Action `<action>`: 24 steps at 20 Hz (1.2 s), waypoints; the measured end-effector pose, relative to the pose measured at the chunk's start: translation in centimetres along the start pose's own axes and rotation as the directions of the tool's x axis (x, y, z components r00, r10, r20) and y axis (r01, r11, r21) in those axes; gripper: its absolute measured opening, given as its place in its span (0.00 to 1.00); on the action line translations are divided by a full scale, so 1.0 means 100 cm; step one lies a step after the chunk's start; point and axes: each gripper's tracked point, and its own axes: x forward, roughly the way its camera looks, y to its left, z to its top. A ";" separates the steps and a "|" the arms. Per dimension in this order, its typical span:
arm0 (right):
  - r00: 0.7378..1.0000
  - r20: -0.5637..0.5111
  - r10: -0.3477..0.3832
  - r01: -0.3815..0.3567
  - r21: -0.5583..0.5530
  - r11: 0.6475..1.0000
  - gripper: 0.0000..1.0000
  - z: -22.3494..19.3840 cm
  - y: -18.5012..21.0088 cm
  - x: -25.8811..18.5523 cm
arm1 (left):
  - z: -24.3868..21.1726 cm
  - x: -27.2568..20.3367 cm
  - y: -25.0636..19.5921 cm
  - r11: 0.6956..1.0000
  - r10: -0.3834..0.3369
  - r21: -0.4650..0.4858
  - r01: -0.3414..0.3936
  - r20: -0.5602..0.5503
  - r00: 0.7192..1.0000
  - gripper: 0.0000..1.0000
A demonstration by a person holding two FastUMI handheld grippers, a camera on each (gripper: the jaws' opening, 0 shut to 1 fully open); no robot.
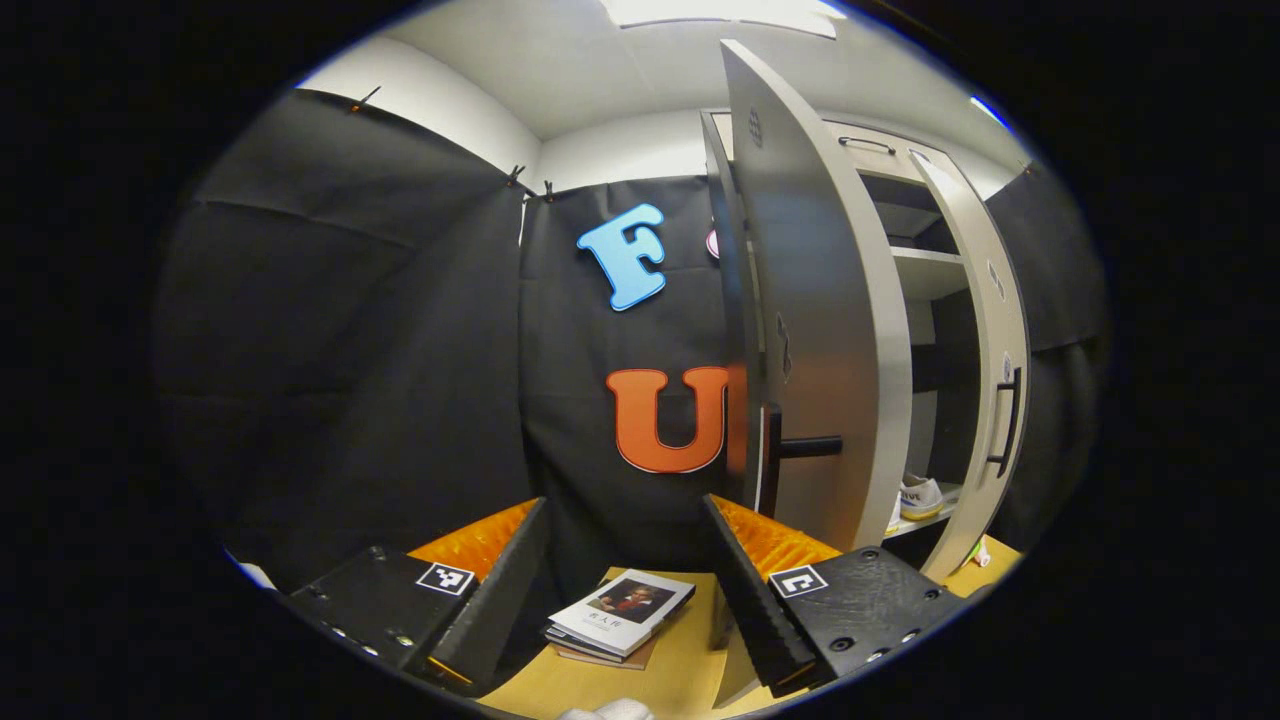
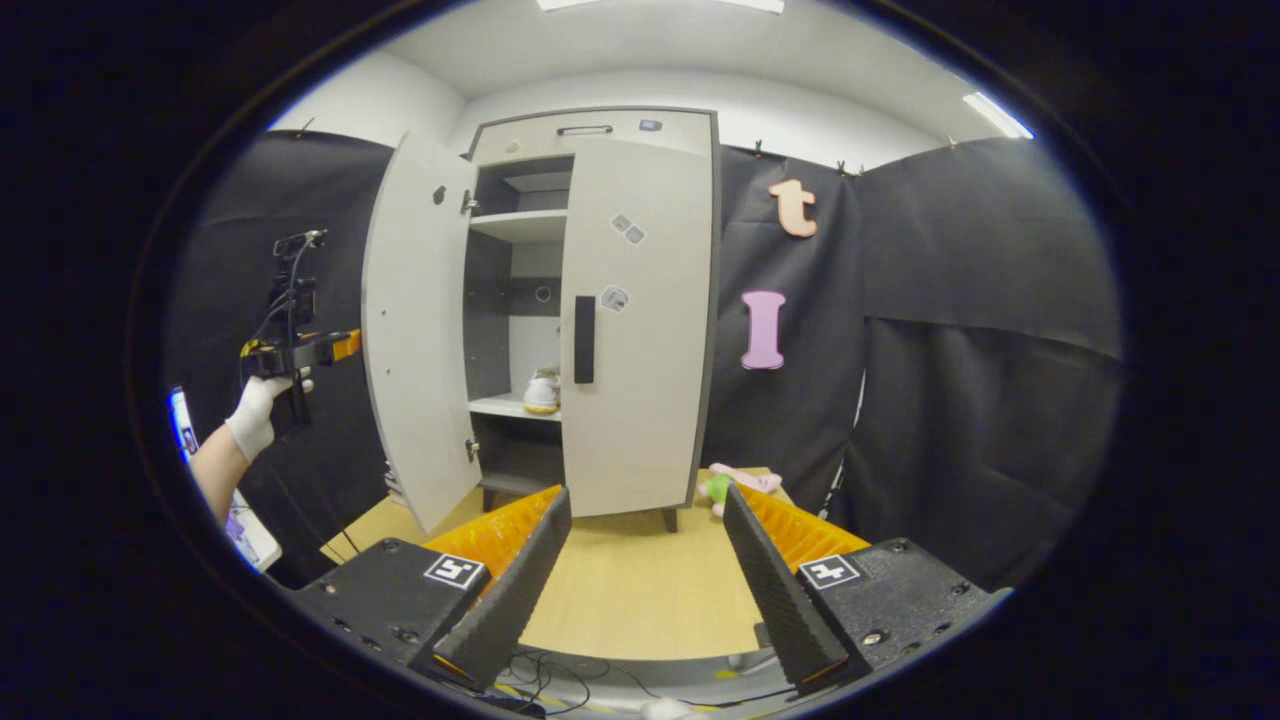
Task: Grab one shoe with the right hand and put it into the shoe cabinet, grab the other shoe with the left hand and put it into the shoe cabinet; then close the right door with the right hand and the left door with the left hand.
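Shoe cabinet (image 2: 640, 150) straight ahead of right gripper (image 2: 645, 590), whose fingers are spread wide with nothing between. Right door (image 2: 640, 320) looks about shut; left door (image 2: 415, 320) swung open. White shoe (image 2: 541, 393) sits on the lower shelf in the gap between the doors. Left gripper (image 1: 625, 590) also spread wide and empty, near the open left door's edge (image 1: 815, 300), door handle (image 1: 805, 447) just past its right finger. Booklets (image 1: 620, 615) lie on wooden table (image 1: 660, 680) below its fingers. Gloved hand (image 2: 255, 415) holds left gripper far left of right gripper.
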 end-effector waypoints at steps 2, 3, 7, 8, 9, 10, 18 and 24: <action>1.000 0.007 0.019 -0.019 0.003 1.000 1.00 0.004 0.002 0.004 | -0.002 -0.002 -0.010 1.000 -0.016 0.005 0.016 -0.007 1.000 0.91; 1.000 0.009 0.027 -0.027 0.007 1.000 1.00 0.004 0.003 0.006 | -0.002 -0.004 -0.017 1.000 -0.031 0.000 0.031 -0.008 0.999 0.92; 0.998 0.009 0.054 -0.054 0.004 0.999 0.99 0.005 0.000 0.014 | 0.002 -0.013 -0.058 0.997 -0.079 -0.002 0.079 0.002 0.997 0.91; 0.998 0.005 0.061 -0.061 0.001 0.998 0.99 0.004 -0.001 0.017 | 0.003 -0.014 -0.068 0.996 -0.090 -0.002 0.090 0.009 0.996 0.91; 0.998 0.000 0.067 -0.067 0.001 0.998 1.00 0.004 -0.002 0.020 | 0.004 -0.014 -0.079 0.995 -0.102 -0.005 0.102 0.011 0.995 0.91; 0.997 -0.005 0.073 -0.073 0.001 0.997 0.99 0.002 -0.004 0.021 | 0.004 -0.013 -0.092 0.993 -0.114 -0.011 0.115 0.013 0.993 0.91; 0.994 -0.003 0.107 -0.107 0.002 0.994 0.99 0.004 -0.019 0.033 | -0.005 -0.001 -0.166 0.987 -0.157 -0.038 0.155 -0.049 0.986 1.00; 0.992 0.039 0.117 -0.118 0.015 0.993 0.99 0.023 -0.024 0.050 | -0.002 -0.046 -0.179 0.987 -0.163 -0.014 0.162 -0.049 0.985 1.00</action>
